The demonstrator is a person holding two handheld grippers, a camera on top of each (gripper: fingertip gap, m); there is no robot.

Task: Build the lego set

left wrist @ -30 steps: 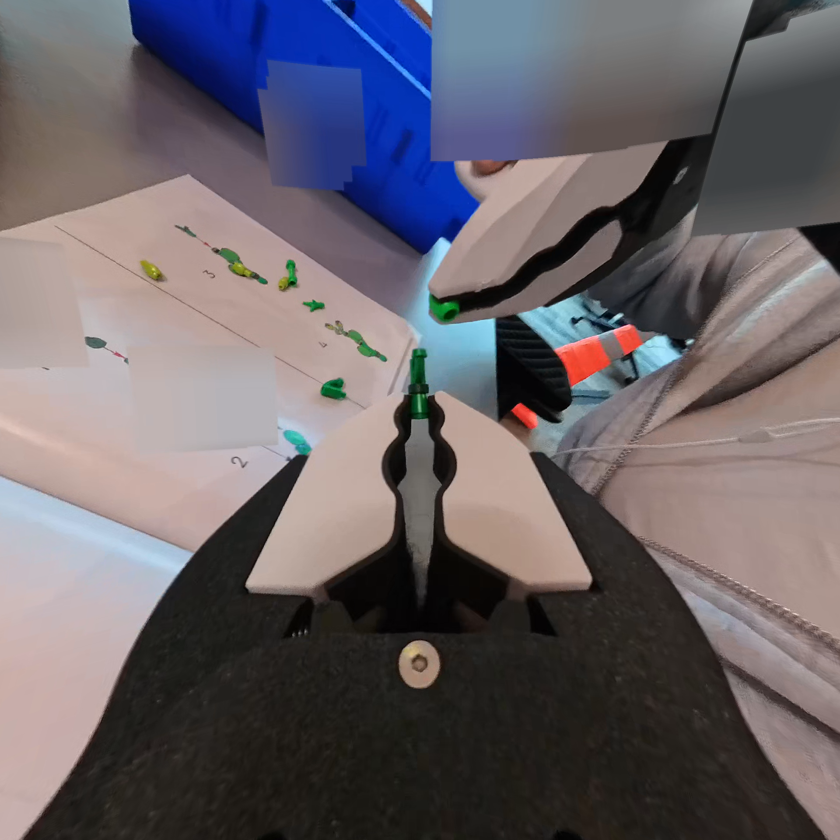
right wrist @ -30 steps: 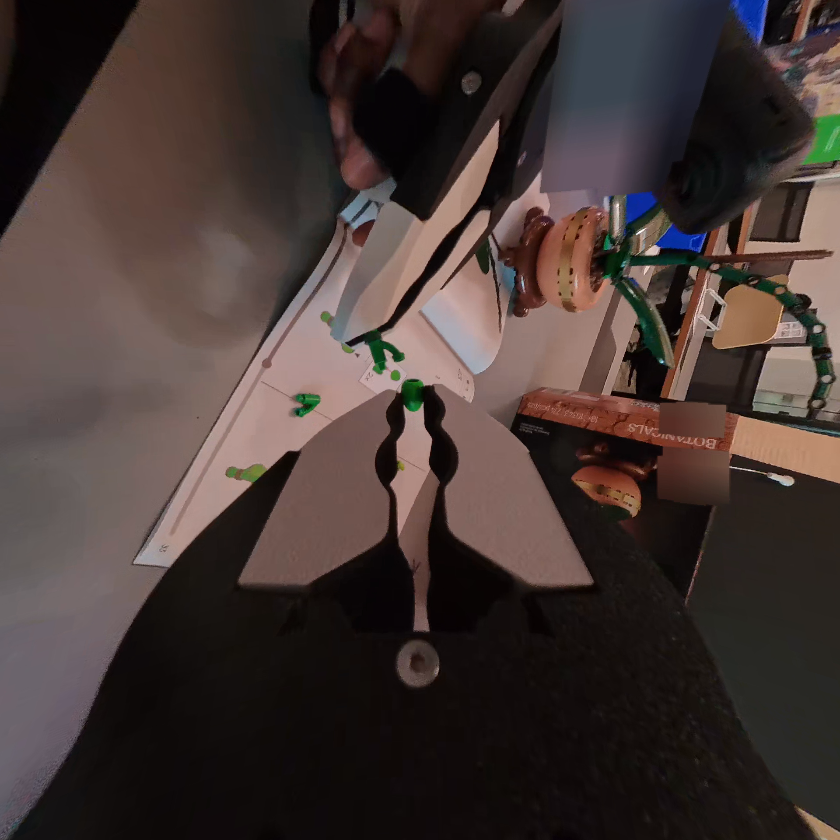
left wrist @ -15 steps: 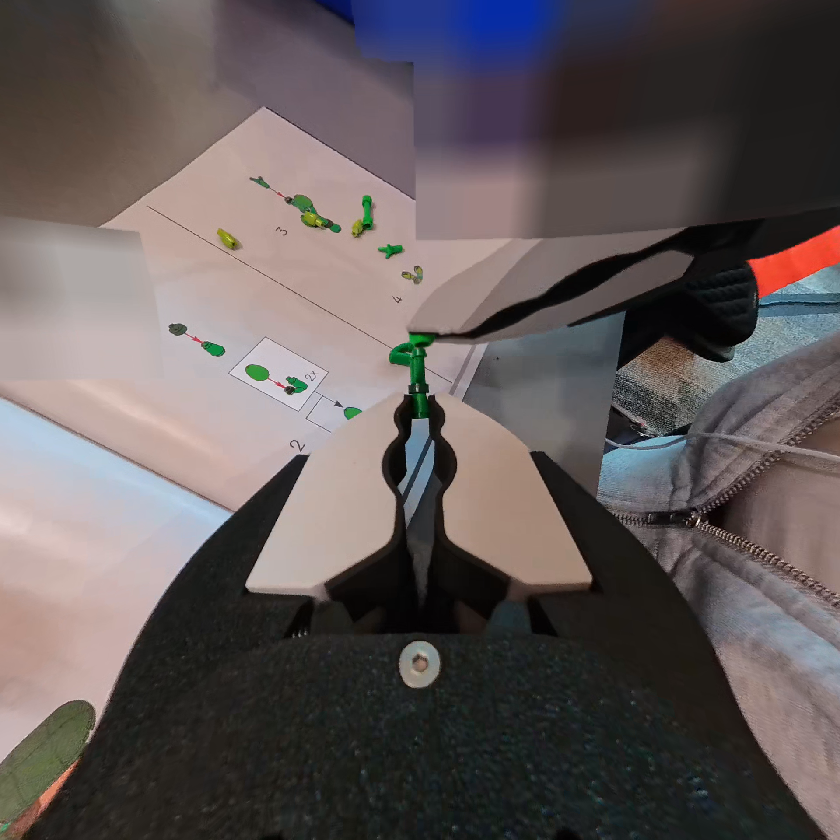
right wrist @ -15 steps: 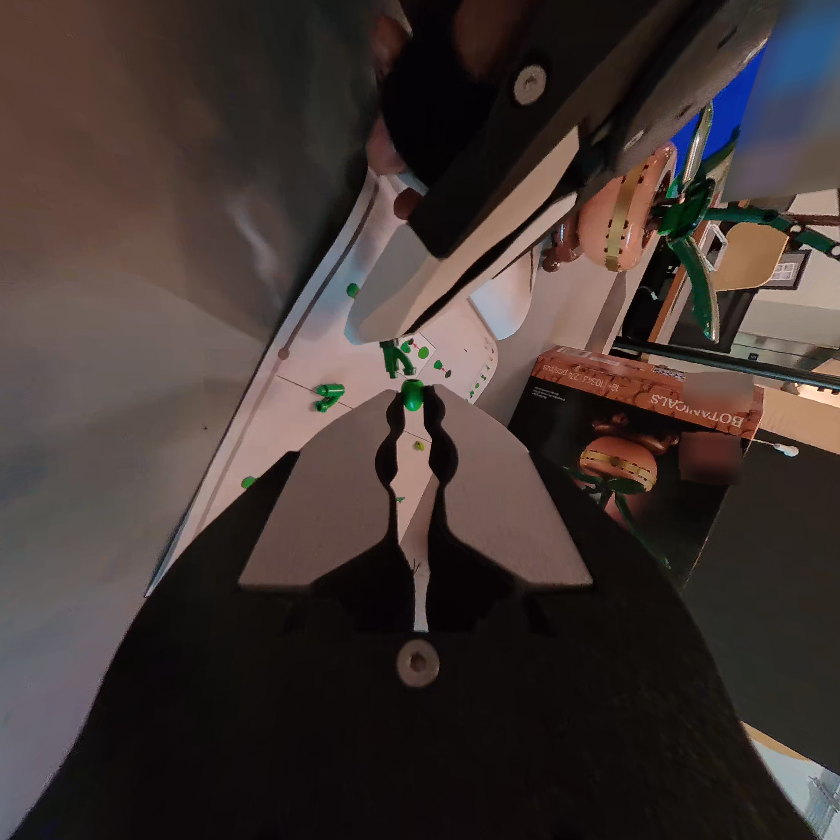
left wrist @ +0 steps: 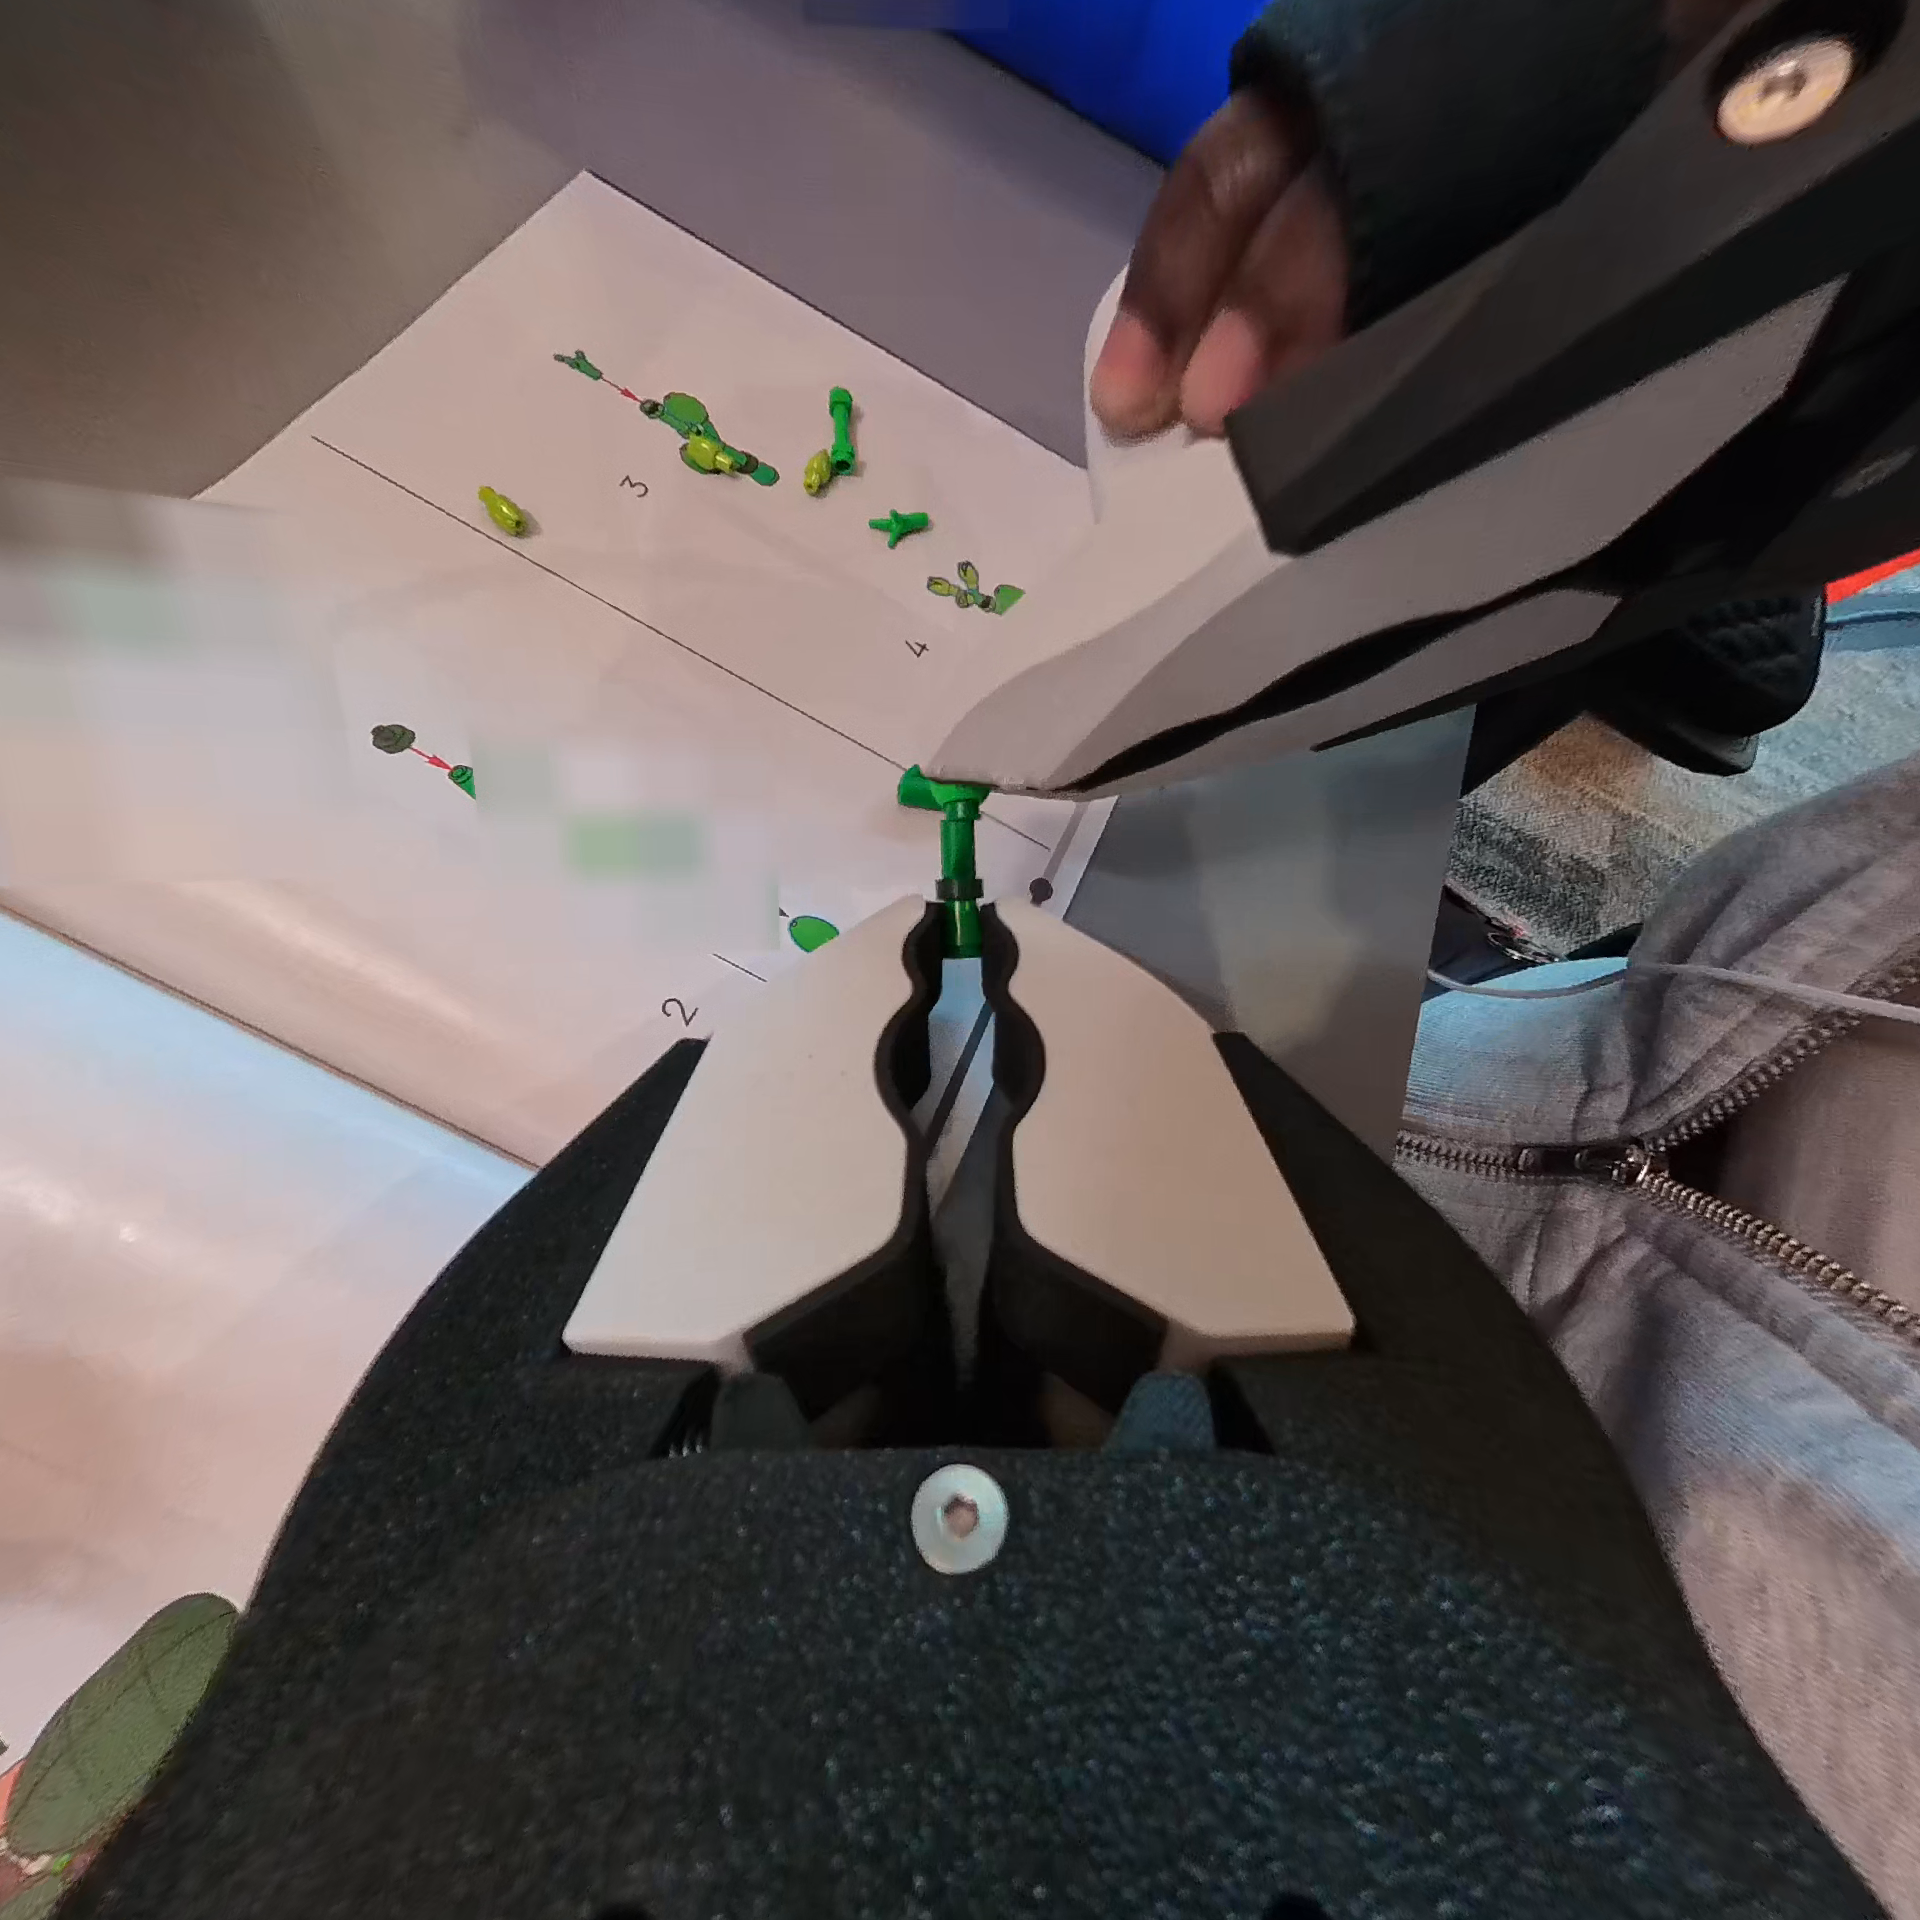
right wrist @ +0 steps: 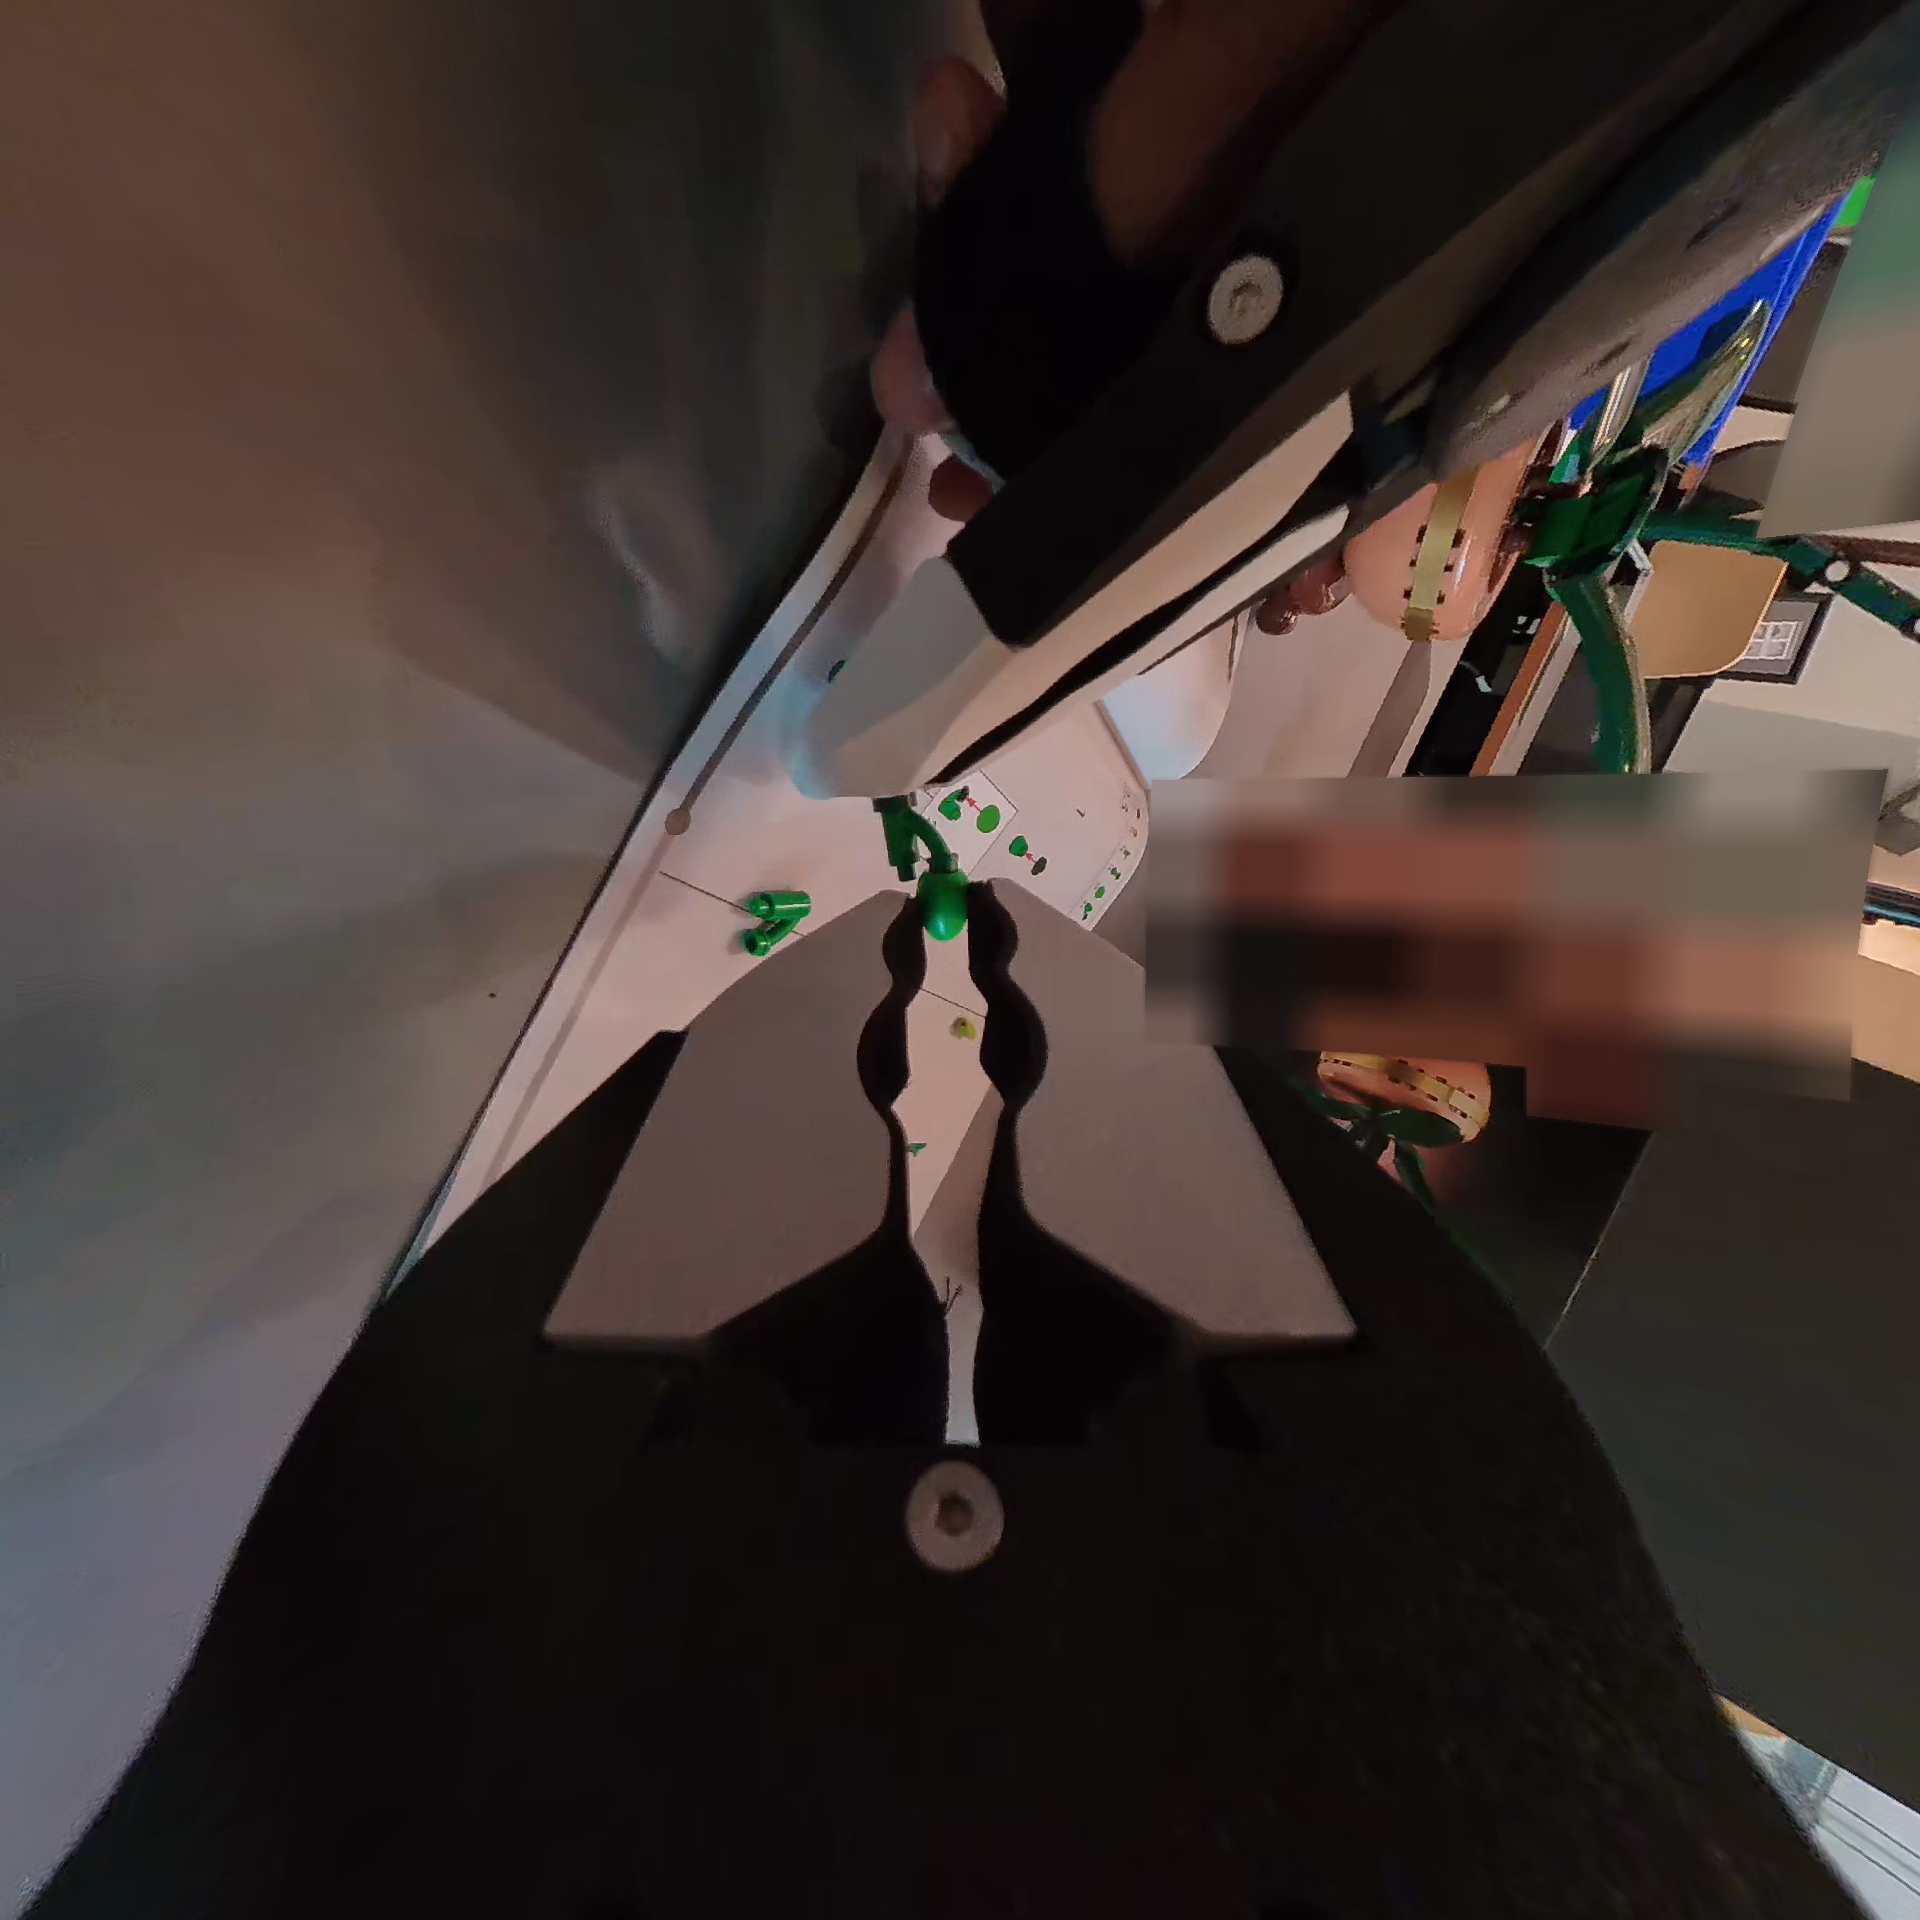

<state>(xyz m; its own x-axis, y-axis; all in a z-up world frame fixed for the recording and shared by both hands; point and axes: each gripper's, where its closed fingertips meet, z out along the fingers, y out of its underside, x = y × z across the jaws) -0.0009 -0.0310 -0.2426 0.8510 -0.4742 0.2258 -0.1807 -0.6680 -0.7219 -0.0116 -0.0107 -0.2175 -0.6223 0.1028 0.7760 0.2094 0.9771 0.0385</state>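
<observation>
Left hand-held gripper point(left wrist: 958, 914) clamped on green stem point(left wrist: 956, 862); right hand-held gripper point(right wrist: 943, 904) pinching green connector point(right wrist: 943, 906). Press straight along stem, keep aligned.

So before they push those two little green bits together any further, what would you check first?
1. Left gripper shut on the thin green plastic stem piece: ok.
2. Right gripper shut on the small green branched connector: ok.
3. Stem tip meets connector: ok.
4. Joint fully seated: cannot tell.
5. Both pieces held above the white instruction sheet, away from the loose green parts: ok.
</observation>
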